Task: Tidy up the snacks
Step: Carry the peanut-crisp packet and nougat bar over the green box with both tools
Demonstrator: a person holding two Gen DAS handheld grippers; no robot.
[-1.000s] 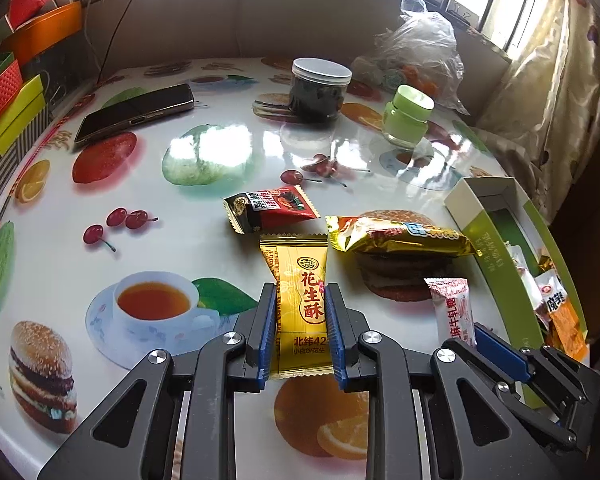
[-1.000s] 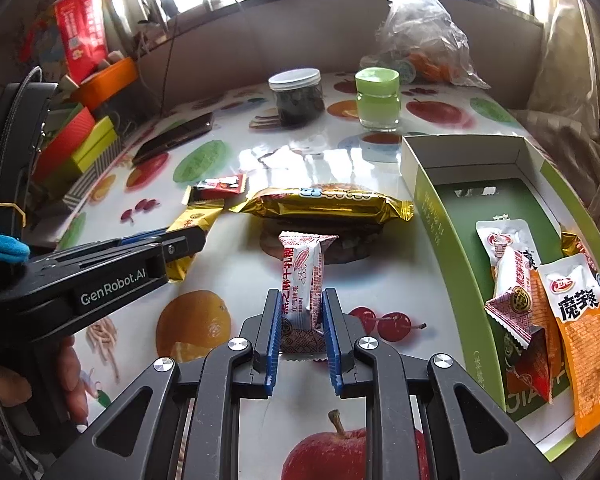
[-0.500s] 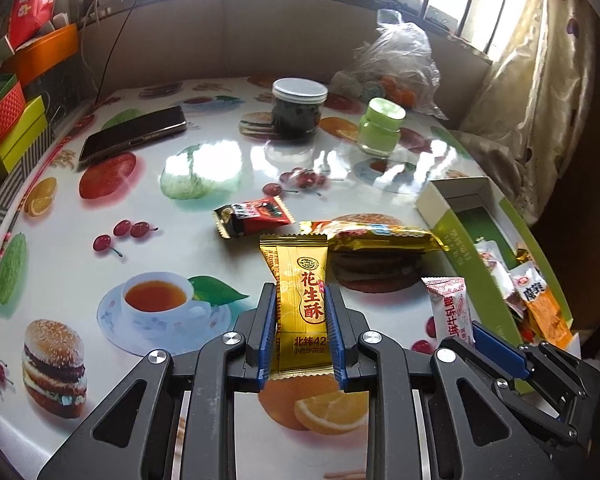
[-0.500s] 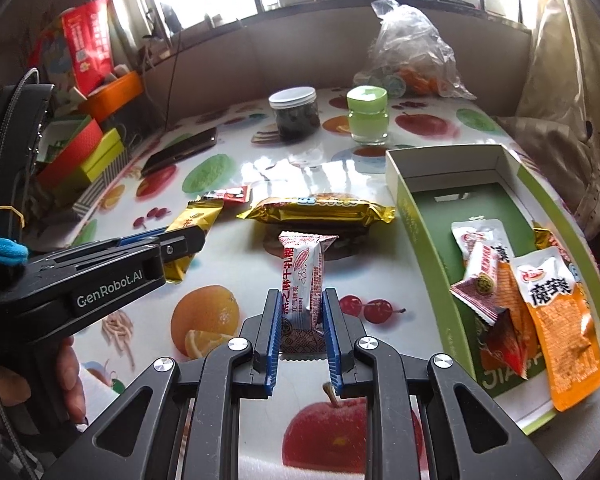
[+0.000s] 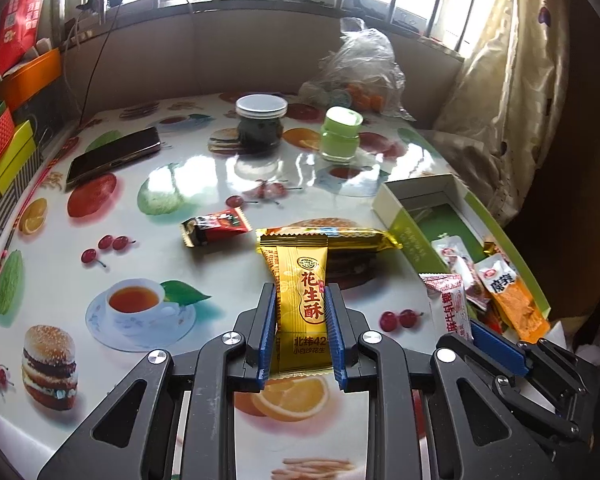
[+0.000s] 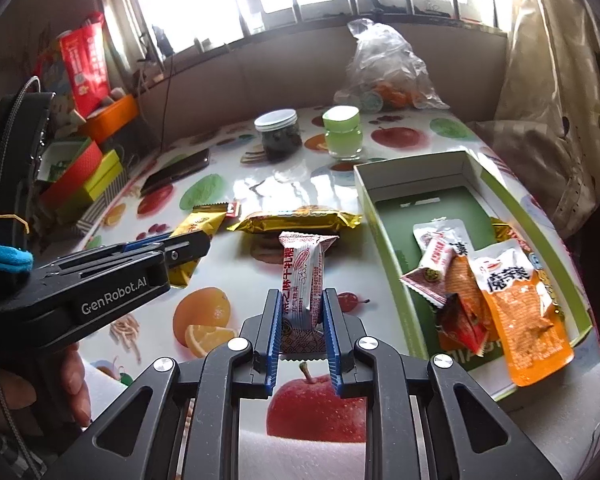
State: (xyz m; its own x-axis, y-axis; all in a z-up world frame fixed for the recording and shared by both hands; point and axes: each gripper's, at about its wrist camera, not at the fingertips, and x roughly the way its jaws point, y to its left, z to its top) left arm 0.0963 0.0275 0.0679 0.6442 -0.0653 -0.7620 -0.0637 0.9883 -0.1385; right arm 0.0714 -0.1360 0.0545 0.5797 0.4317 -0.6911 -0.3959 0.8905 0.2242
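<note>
- Snacks are being sorted from a glossy fruit-print table (image 5: pixel 204 184) into a green box (image 6: pixel 384 248) at the right edge
- Left gripper (image 5: pixel 301 332) is closed on a yellow peanut-candy packet (image 5: pixel 300 280), held upright and lifted above the table
- Right gripper (image 6: pixel 301 332) is clamped on a white-and-red nougat packet (image 6: pixel 304 276), also raised, just left of the box
- Risk: both packets are slick film pinched low down, so either could slide out if tilted on the way over
- Risk: the two grippers sit close together, and both heading right to the box could knock them together
- Risk: the box reaches the table's near right edge with an orange pouch (image 6: pixel 520 320) overhanging its near rim; a bump could tip it off
- Count, held: two packets, one per gripper
- Count, on the table: one long gold bar (image 5: pixel 340 236) and one small red-and-black packet (image 5: pixel 216 224), both far of the grippers
- Count, in the box: about five packets, overlapping, so the exact number is unclear
- Also on the table: two jars, one dark (image 5: pixel 260 124) and one green (image 5: pixel 340 134), one phone (image 5: pixel 112 156), one clear plastic bag (image 5: pixel 360 68)
</note>
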